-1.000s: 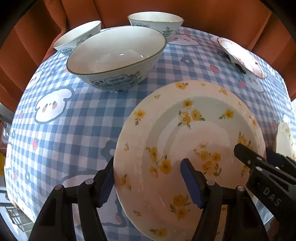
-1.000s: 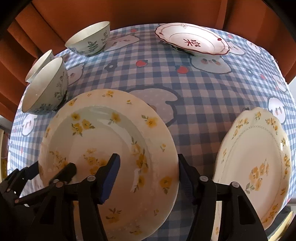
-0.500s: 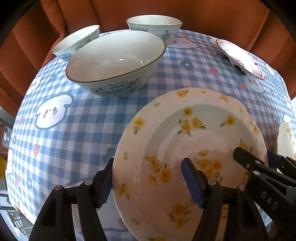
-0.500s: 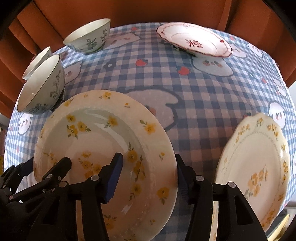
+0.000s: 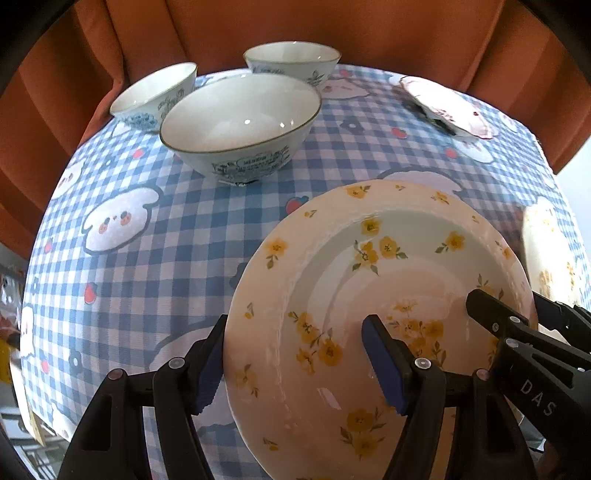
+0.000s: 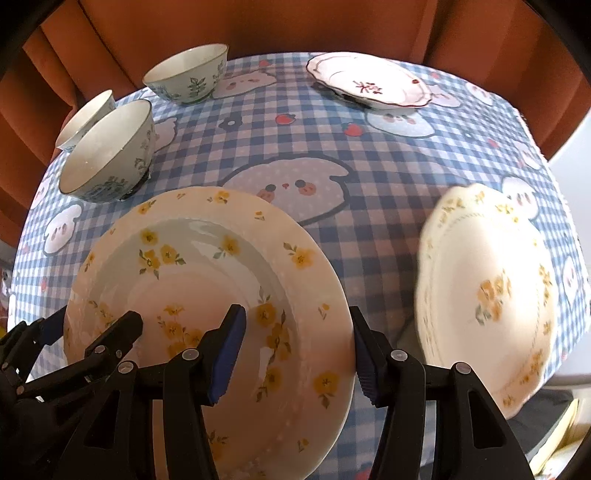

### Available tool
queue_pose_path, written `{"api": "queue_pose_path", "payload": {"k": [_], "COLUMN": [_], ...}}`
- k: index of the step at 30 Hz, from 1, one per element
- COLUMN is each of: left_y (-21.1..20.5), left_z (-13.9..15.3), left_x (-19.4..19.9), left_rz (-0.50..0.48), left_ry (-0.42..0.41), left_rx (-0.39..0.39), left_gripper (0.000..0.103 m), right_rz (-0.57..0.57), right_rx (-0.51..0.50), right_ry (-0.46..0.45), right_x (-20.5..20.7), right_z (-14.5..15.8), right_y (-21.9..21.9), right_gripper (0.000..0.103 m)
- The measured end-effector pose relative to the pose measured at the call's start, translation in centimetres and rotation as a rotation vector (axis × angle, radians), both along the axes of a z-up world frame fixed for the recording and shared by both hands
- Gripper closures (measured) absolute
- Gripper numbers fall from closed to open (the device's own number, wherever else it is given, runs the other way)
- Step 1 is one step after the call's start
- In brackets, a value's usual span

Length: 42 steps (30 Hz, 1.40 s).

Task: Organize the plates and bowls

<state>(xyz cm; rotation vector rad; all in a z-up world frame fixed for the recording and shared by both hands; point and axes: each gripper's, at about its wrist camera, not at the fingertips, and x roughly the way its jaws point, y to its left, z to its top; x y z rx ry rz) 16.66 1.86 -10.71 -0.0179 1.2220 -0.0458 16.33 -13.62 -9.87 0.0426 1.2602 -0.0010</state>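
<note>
The letters "DAS" stand in white on the body of the right gripper [image 5: 532, 325] where it enters the left wrist view from the right; a red character is painted in the well of the scalloped white plate [image 6: 367, 85] near the far edge of the table [image 6: 388, 162], and the blue print on the wall of the nearest bowl [image 5: 240, 123] holds small characters too fine to read.

The yellow-flowered plate [image 5: 373, 295] sits at the near edge of the table, between both tools; the left gripper [image 5: 295, 354] has its jaws set wide across the plate's left rim, one blue pad outside the rim and one over the well; the right gripper [image 6: 295, 350] straddles the right rim the same way, jaws wide; whether any pad actually presses the china cannot be told from either view.

Only the right wrist view shows the cream plate [image 6: 487, 291] whole, lying near the right edge of the table, blurred, its near rim over the table's edge; in the left wrist view it is a pale sliver [image 5: 546, 251] cut by the frame. The right wrist view also shows the left gripper [image 6: 79, 338] coming in low at the left.

Three bowls stand toward the far left corner: the nearest one, a second bowl [image 5: 153, 96] just behind it on the left, and a third bowl [image 5: 291, 61] at the far edge; orange curtain [image 5: 332, 26] hangs behind the blue checked cloth with its cartoon faces.
</note>
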Motion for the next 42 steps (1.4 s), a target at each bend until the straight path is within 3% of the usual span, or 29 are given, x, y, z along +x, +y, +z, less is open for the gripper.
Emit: {"api": "queue_pose_path", "payload": {"k": [6, 14, 26, 42], "left_y": [-1.9, -6.2, -15.8, -25.8], "left_z": [1.0, 2.1, 3.4, 2.2], "left_x": [-0.5, -0.6, -0.7, -0.2], "left_rz": [-0.020, 0.028, 0.091, 0.166], "left_ry": [-0.048, -0.061, -0.063, -0.051], "left_rx": [0.010, 0.023, 0.030, -0.004], "left_gripper": [0.031, 0.031, 0.031, 0.031], "right_rz": [-0.026, 0.011, 0.064, 0.143], "right_rx": [0.014, 0.034, 0.060, 0.049], "right_ry": [-0.042, -0.075, -0.089, -0.098], "right_x": [-1.1, -1.0, -0.7, 0.5], "right_z": [1.2, 2.1, 3.0, 2.1], "right_y": [-1.3, -5.3, -15.0, -25.9], "right_gripper": [0.045, 0.045, 0.045, 0.045]}}
